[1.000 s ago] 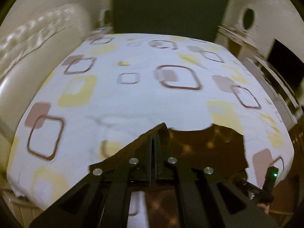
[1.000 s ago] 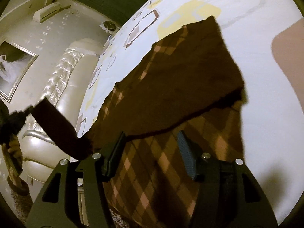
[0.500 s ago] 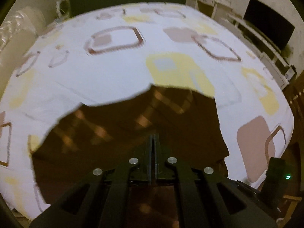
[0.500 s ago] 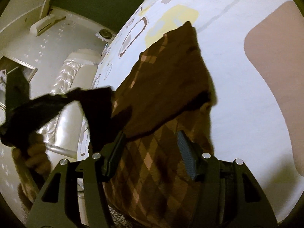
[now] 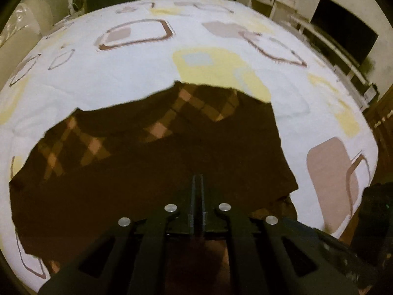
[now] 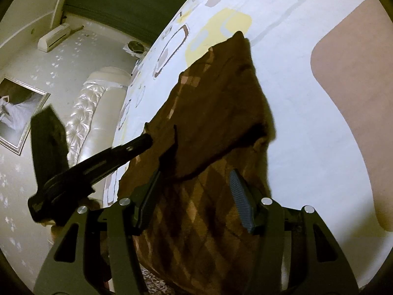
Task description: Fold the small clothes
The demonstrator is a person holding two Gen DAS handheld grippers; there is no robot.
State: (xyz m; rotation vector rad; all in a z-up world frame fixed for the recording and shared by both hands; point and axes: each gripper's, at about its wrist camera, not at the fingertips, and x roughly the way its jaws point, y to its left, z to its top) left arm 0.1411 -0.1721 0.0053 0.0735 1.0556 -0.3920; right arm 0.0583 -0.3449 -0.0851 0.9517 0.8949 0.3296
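Note:
A brown garment with an orange diamond check (image 5: 157, 162) lies partly folded on the patterned bed sheet (image 5: 137, 78). My left gripper (image 5: 197, 184) is shut on a folded edge of the garment and holds it low over the rest of the cloth. In the right wrist view the garment (image 6: 216, 113) lies folded over itself, and the left gripper (image 6: 147, 139) shows at its left edge, pinching the cloth. My right gripper (image 6: 194, 191) is open and empty, just above the near checked part of the garment.
A padded cream headboard (image 6: 98, 113) stands at the bed's far side. A dark TV screen (image 5: 343, 29) and a white shelf unit line the right wall. A framed picture (image 6: 17, 113) hangs on the wall. The bed edge lies close at the near right (image 5: 353, 211).
My left gripper has carried its pinched edge across and down over the garment, so the cloth is now doubled over. The right gripper has stayed open and nearly still.

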